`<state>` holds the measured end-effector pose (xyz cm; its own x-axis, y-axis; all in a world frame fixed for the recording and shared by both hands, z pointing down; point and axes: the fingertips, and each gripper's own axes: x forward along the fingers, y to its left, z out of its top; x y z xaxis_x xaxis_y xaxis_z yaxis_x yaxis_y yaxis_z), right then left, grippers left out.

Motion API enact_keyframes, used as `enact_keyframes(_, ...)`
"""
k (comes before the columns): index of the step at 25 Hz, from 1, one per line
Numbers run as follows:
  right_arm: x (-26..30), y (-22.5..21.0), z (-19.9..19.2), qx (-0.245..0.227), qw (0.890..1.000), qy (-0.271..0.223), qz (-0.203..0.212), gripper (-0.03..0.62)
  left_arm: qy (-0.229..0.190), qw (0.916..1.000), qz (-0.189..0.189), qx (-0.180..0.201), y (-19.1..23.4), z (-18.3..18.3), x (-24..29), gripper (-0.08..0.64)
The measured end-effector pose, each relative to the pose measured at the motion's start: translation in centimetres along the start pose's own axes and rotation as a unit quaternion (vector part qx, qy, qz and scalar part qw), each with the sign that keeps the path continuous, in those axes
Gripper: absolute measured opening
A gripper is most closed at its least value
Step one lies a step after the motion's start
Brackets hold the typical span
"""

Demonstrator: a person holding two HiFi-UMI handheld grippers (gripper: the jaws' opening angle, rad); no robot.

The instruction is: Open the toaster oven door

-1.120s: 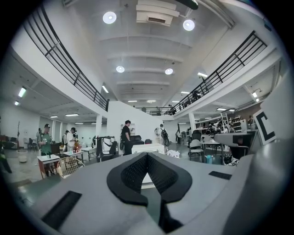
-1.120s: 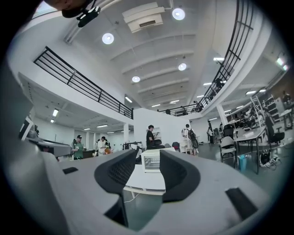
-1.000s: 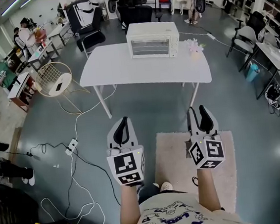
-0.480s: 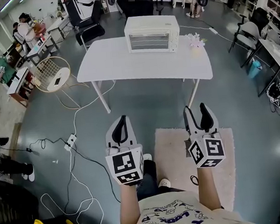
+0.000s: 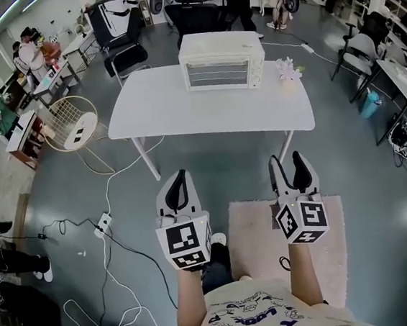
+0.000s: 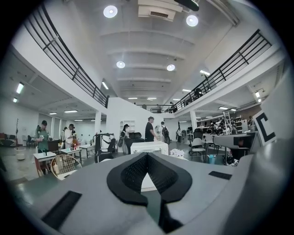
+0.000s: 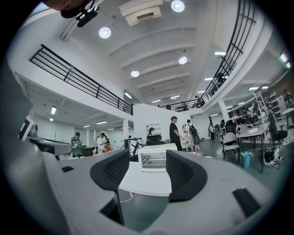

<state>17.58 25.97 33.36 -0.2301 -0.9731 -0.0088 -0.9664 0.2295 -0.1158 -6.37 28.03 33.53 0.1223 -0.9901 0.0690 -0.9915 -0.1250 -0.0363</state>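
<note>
As its own view shows, right gripper (image 7: 147, 158) agape

No legible text or numbers

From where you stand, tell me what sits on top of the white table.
On the table: a white toaster oven at the far edge, and pale flowers to its right. The oven hides any tabletop behind it.

Large open-plan lab or workshop hall with office area. Identified by: high ceiling with round lights (image 6: 110, 11); railed mezzanine gallery (image 6: 69, 62); grey polished floor (image 5: 212, 172) strewn with cables (image 5: 103, 221); work desks (image 5: 405, 76) and office chairs (image 5: 354, 52) ranged along the sides; several people (image 7: 174, 133) seen standing about.
</note>
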Motion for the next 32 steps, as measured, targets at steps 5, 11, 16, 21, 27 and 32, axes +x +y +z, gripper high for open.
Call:
enact_keyframes(5,7.0,0.2,0.8,-0.003,1.000,-0.005,-0.014,0.249,-0.007,0.9998,-0.020,-0.005,2.2,1.1,7.3,0.003)
enact_keyframes(11,14.6,0.6,1.9,-0.008,0.999,-0.014,-0.036,0.249,-0.015,0.9989,-0.045,-0.004,5.1,2.8,15.5,0.003)
enact_keyframes(16,19.6,0.9,1.9,-0.007,0.998,-0.017,-0.052,0.249,-0.016,0.9981,-0.059,-0.005,7.5,3.0,20.9,0.003)
enact_keyframes(21,22.6,1.1,1.2,-0.008,0.998,-0.015,-0.066,0.249,-0.013,0.9972,-0.074,-0.002,8.7,2.7,24.3,0.003)
enact_keyframes(27,24.8,0.9,0.5,-0.010,0.997,-0.002,-0.077,0.249,-0.003,0.9961,-0.088,-0.007,9.4,1.9,26.9,0.003)
enact_keyframes(32,27.1,0.4,-0.9,-0.009,0.997,0.013,-0.072,0.249,0.014,0.9964,-0.083,-0.009,9.8,0.5,29.0,0.003)
